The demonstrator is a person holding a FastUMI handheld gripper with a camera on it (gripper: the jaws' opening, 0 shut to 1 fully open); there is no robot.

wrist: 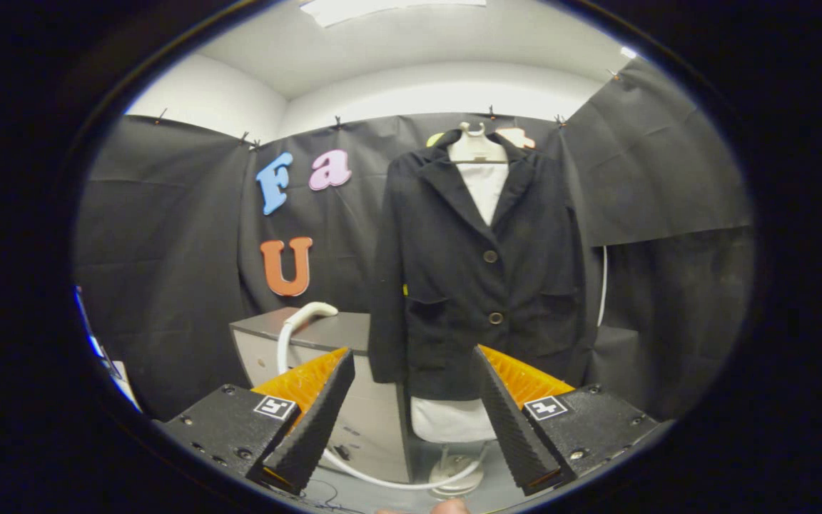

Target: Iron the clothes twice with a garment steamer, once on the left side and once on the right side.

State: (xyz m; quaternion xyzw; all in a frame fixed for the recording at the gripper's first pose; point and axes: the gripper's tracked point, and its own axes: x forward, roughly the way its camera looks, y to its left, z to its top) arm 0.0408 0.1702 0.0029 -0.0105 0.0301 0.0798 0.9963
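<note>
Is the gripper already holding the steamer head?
No, the gripper is open and the steamer head lies on the cabinet beyond its fingers.

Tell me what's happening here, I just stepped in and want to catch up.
A person holds a hand-held gripper with its fingers open and nothing between them. Beyond the fingers a dark jacket hangs on a white mannequin stand. The steamer head rests on a grey cabinet beside the jacket, its white hose trailing down to the floor. The steamer is not yet picked up, so no ironing has begun.

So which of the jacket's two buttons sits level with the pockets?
The lower button on the jacket: it sits between the two pockets, while the upper one lies just under the lapels. The open gripper holds nothing.
</note>
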